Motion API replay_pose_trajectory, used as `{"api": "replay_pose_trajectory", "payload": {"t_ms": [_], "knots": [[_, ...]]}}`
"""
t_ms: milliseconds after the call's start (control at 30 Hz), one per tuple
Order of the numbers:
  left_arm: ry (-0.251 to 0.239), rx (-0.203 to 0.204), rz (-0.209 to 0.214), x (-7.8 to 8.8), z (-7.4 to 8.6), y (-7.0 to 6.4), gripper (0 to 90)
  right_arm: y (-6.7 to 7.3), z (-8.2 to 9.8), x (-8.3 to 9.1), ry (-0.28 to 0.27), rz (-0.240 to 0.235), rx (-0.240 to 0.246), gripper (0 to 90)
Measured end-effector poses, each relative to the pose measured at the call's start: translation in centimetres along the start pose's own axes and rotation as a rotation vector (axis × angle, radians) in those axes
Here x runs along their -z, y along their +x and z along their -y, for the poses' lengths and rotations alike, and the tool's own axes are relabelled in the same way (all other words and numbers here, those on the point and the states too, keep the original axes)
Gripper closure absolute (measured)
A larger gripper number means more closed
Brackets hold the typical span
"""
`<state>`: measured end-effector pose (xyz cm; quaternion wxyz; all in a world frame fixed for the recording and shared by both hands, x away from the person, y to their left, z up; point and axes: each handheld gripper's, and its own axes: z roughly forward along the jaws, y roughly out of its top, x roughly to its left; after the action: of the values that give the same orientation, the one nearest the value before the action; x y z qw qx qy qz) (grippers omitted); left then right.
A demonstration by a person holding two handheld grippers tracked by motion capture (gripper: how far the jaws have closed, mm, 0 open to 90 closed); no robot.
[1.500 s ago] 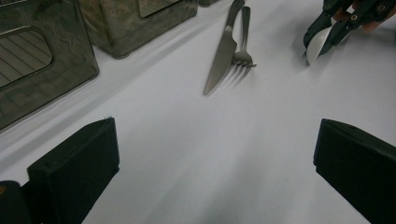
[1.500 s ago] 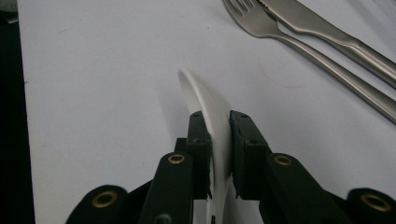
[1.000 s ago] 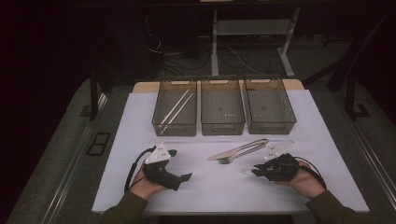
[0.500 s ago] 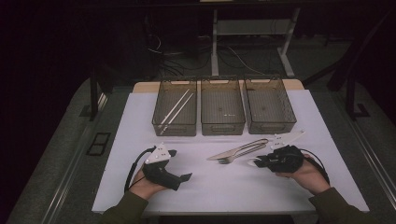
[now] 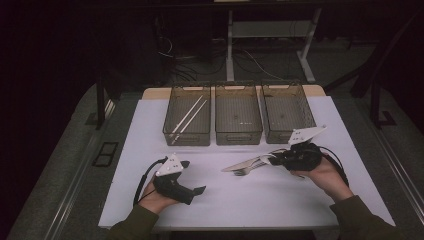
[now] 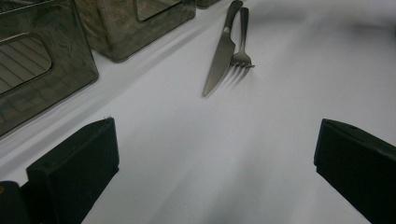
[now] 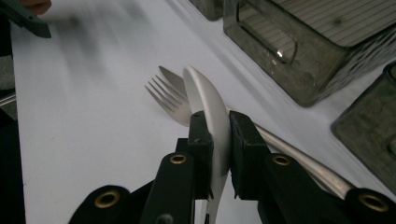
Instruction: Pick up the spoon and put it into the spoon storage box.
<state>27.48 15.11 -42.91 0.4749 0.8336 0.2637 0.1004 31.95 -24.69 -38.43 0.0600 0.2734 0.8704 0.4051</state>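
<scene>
Right gripper (image 7: 215,140) pinches a white spoon (image 7: 208,100); its long axis points left, three bins (image 5: 238,117) lying beyond.

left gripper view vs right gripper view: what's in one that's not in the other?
Left gripper view: the left tool, jaws wide apart over the white table, nothing between them. Right gripper view: the right tool shut on a white spoon, held edge-on above the other cutlery, with a blurred corner of the left tool at top left. Both: the fork and knife lying side by side, and the dark bins.
</scene>
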Motion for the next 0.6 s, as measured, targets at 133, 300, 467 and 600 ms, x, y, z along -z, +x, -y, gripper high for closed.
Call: {"api": "replay_pose_trajectory", "payload": {"t_ms": [133, 300, 467, 600], "knots": [[0.001, 0.003, 0.001, 0.1, 0.0, 0.0, 0.0, -0.3, -0.8, -0.2, -0.011, 0.003, -0.003, 79.7], [0.0, -0.001, 0.005, 0.1, 0.0, 0.0, 0.0, -0.9, -1.7, -0.3, -0.025, 0.013, -0.016, 79.7], [-0.001, -0.002, 0.007, 0.0, 0.0, -0.1, 0.0, -1.4, -2.8, -0.2, -0.039, 0.02, -0.02, 79.7], [-0.004, -0.002, 0.007, 0.1, 0.0, -0.1, 0.0, -1.9, -3.7, -0.1, -0.051, 0.038, -0.018, 79.7]]}}
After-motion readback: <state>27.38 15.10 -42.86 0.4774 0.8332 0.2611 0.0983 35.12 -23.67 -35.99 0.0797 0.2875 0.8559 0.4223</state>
